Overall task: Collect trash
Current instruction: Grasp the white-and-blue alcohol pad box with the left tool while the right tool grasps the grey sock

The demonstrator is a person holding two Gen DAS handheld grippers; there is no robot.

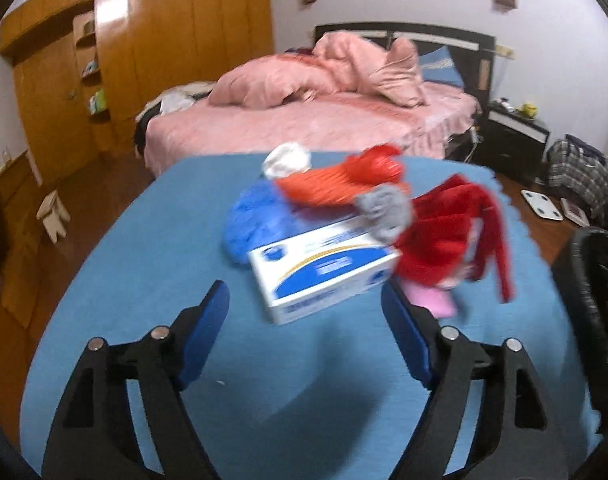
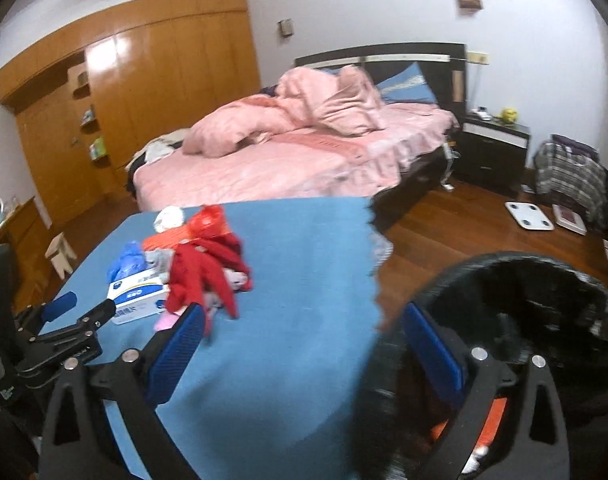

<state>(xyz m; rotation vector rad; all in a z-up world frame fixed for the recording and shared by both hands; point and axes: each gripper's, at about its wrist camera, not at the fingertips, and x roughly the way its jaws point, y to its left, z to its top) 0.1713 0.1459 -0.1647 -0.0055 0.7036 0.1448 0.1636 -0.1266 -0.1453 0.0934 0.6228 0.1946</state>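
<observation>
A pile of trash lies on the blue-covered table (image 1: 144, 280): a white-and-blue box (image 1: 323, 270), a blue crumpled bag (image 1: 252, 220), an orange-red plastic bag (image 1: 343, 180), a grey wad (image 1: 385, 208), a white wad (image 1: 286, 158), a red cloth (image 1: 455, 232) and a pink item (image 1: 429, 300). My left gripper (image 1: 305, 320) is open, just short of the box. My right gripper (image 2: 304, 328) is open and empty at the table's right edge, its right finger over the black-lined trash bin (image 2: 543, 300). The pile also shows in the right wrist view (image 2: 192, 264), with the left gripper (image 2: 80, 312) beside it.
A pink bed (image 2: 296, 152) stands behind the table. A wooden wardrobe (image 1: 144, 40) is at the left, a small stool (image 1: 54, 212) on the floor. A nightstand (image 2: 495, 148), a plaid bag (image 2: 571, 176) and a white scale (image 2: 529, 216) are at the right.
</observation>
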